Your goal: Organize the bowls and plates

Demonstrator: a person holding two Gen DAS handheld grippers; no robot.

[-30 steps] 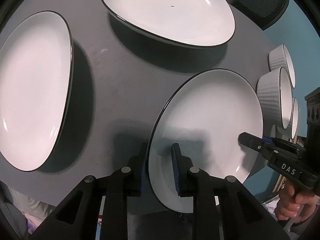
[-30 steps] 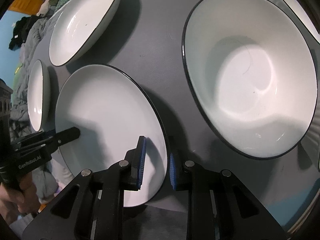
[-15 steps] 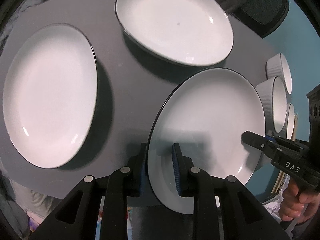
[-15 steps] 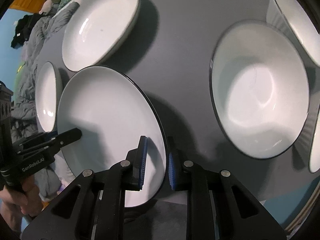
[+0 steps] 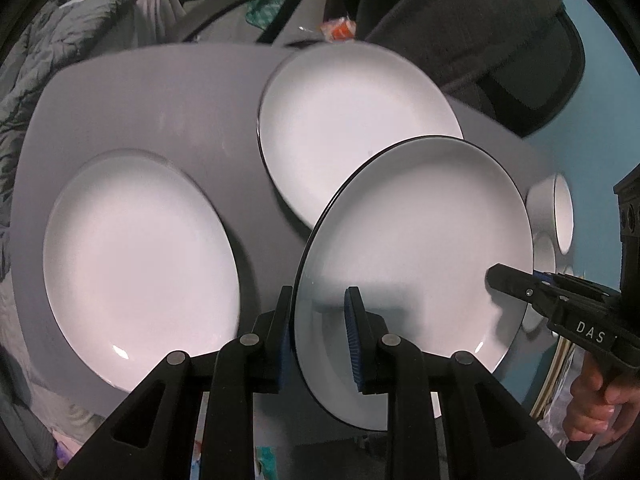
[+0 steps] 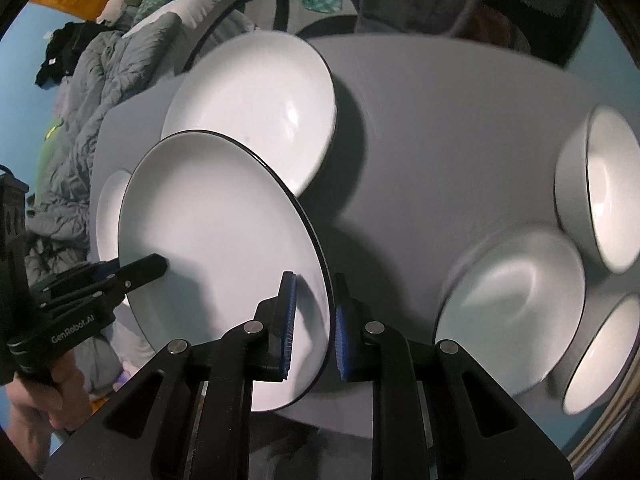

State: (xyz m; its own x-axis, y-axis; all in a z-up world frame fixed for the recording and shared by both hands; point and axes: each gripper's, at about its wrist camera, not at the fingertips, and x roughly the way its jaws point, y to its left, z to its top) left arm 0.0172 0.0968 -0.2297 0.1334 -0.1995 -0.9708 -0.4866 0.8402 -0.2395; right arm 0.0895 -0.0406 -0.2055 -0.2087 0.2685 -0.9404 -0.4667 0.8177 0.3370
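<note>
**Reporter:** Where is the plate?

**Observer:** The lifted plate (image 5: 416, 264) hangs above the table (image 5: 160, 100), the left gripper (image 5: 318, 336) and right gripper (image 6: 312, 328) each pinching an opposite rim.

**Reporter:** The danger?

**Observer:** If one hand outpaces the other, the rim may slip, dropping it onto the far plate (image 5: 352, 128) below.

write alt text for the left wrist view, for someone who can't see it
A round white plate with a thin black rim is held above a grey table, gripped at opposite edges by the left gripper and right gripper. Two more white plates lie on the table beyond.
</note>
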